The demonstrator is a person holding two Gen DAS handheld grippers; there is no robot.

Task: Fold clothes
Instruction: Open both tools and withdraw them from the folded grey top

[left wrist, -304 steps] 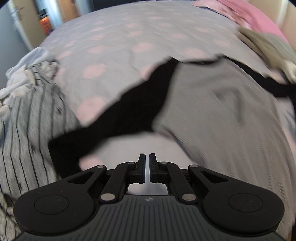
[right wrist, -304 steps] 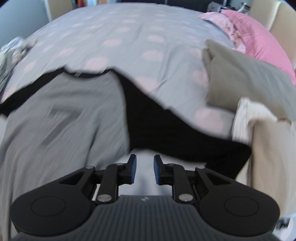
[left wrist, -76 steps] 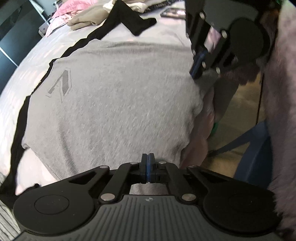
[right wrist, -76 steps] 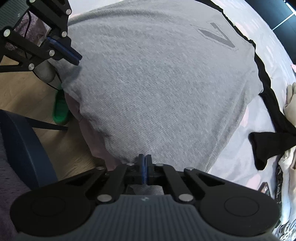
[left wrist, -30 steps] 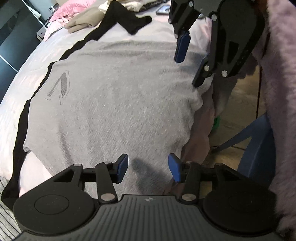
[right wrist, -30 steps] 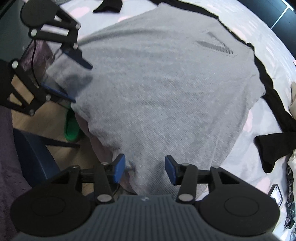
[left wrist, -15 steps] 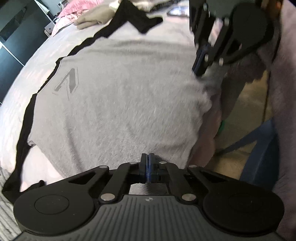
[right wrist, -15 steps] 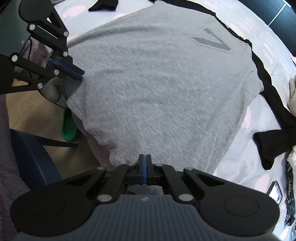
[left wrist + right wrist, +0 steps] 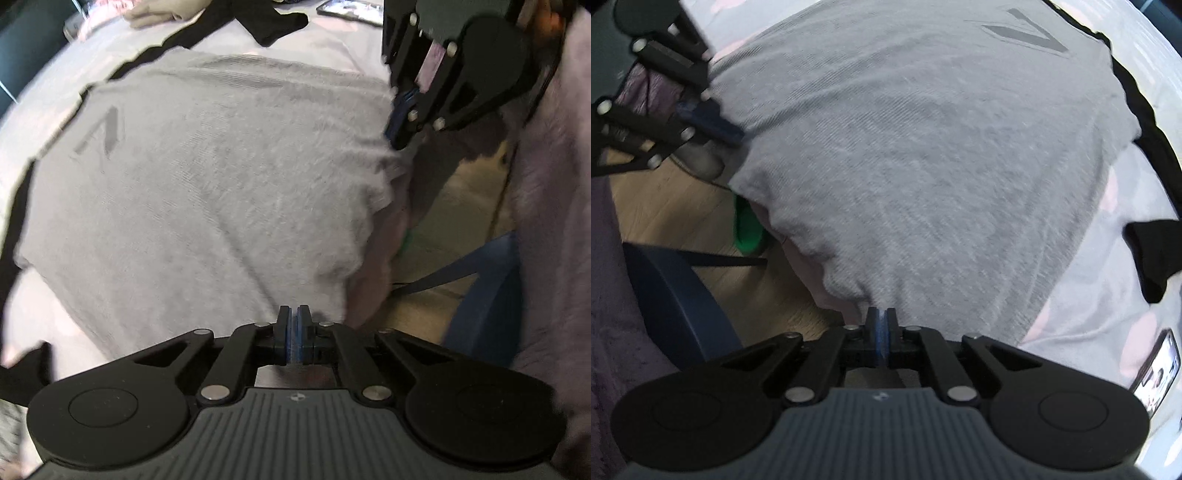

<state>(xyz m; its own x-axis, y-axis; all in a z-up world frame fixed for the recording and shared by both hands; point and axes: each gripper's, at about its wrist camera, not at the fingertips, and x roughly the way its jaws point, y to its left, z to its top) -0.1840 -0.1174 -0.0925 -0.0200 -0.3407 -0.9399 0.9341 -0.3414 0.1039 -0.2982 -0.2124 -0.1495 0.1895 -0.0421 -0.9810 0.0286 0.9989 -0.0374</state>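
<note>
My left gripper [image 9: 294, 325] pinches the grey shirt [image 9: 207, 192] at its hem corner, jaws easing apart a touch with cloth between them. My right gripper [image 9: 881, 325] does the same at the other hem corner. Shirt lies flat, face up on the bed [image 9: 1100, 317], hem at the bed's edge. No fold made yet; black sleeves [image 9: 1152, 254] lie spread. Long axis runs away from me, collar end far.
</note>
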